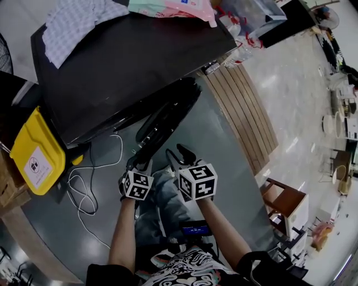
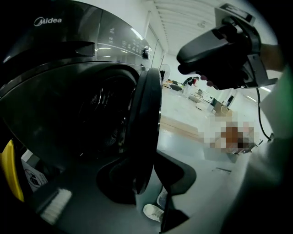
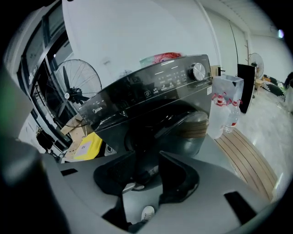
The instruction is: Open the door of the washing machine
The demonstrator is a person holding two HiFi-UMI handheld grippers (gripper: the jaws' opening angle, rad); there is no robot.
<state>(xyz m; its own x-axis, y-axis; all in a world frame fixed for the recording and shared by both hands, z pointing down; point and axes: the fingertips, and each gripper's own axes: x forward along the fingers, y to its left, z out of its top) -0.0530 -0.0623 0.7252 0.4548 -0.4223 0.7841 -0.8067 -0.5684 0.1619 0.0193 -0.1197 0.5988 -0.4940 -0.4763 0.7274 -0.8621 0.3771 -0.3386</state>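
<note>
Black plastic jaws of the left claw (image 1: 137, 161) are closed on the rim of the round, dark, glass-fronted door (image 1: 168, 116). Seen along those jaws, the rim fills the gap between them. The right claw (image 1: 178, 155) hangs just beside it at three o'clock, jaws apart and pinching nothing. The door stands partly open at twelve o'clock from both claws, on the front of the dark grey front-loading washing machine (image 1: 128, 61).

From where I stand, the likeliest mishap is the rim sliding out of the left claw. The door swings on an arc, so a straight pull would twist its smooth edge against the pads, and a freed door could drift back toward shut. The right claw is close enough that the swinging door or the other claw could knock it. The thin white cable (image 1: 84, 192) looped on the grey floor at eight o'clock lies near the person's legs and could snag a foot on a step back.

Counted:
- two claws
- one machine with one door
- one yellow plastic bin (image 1: 32, 156) at nine o'clock
- one white cable
- one checked cloth (image 1: 78, 19) and one pink-and-white packet (image 1: 179, 6) on the machine's top
- one slatted wooden platform (image 1: 246, 111) at two o'clock
- one brown wooden stool (image 1: 285, 204) at four o'clock
- two pedestal fans in the right gripper view, the wire-caged near fan (image 3: 75, 87) and a far fan (image 3: 255, 59)
</note>
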